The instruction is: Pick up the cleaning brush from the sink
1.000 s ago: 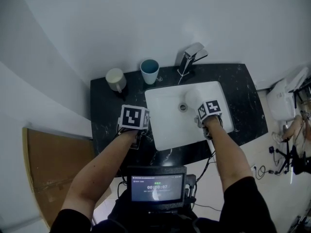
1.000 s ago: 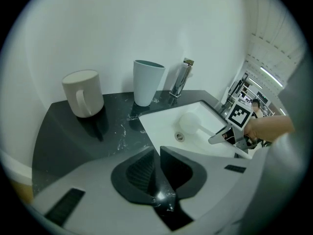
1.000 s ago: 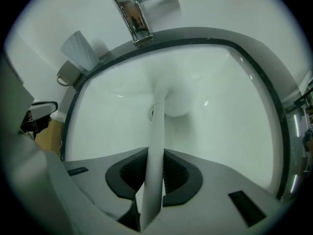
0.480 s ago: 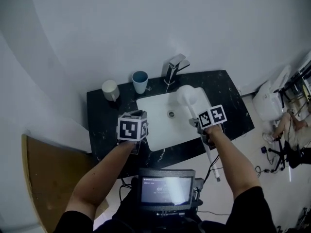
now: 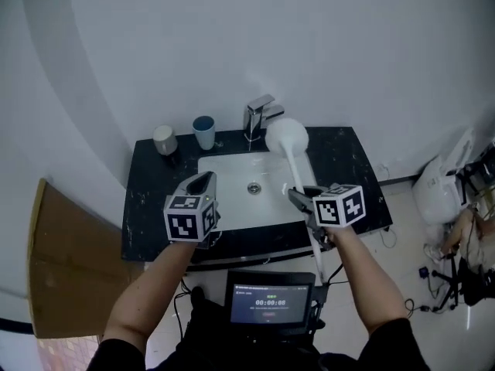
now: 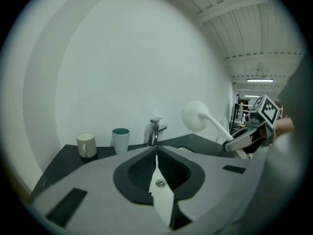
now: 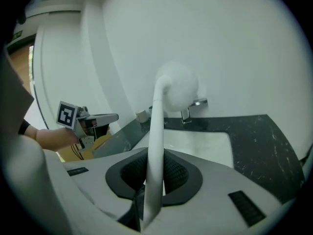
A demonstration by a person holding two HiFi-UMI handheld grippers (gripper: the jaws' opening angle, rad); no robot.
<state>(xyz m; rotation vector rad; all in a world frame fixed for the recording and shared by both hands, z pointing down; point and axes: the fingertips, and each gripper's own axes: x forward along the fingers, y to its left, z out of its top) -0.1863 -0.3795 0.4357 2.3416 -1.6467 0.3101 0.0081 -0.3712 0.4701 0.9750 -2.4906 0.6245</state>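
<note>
A black marbled surface [image 5: 148, 199] is set against a plain white wall [image 5: 232, 45], with a white rectangular sink [image 5: 224, 207] sunk into its middle. A chrome faucet [image 5: 259, 114] is mounted at the back edge behind the sink. Near the back left corner a white mug [image 5: 163, 139] and a blue cup [image 5: 204, 131] are stood close together. A sheet of brown cardboard [image 5: 66, 261] is seen on the floor off the left edge, and cables and gear are scattered on the floor off the right edge.

The left tongs [image 5: 202, 182] are held in the air over the front left part of the surface; their jaws are closed tip to tip and nothing is gripped. The right tongs [image 5: 300, 199] are clamped on the white handle of the cleaning brush [image 5: 294, 170], near its middle. The brush is held clear of the sink, its round white head raised beside the faucet and its handle end slanted down past the front edge.
</note>
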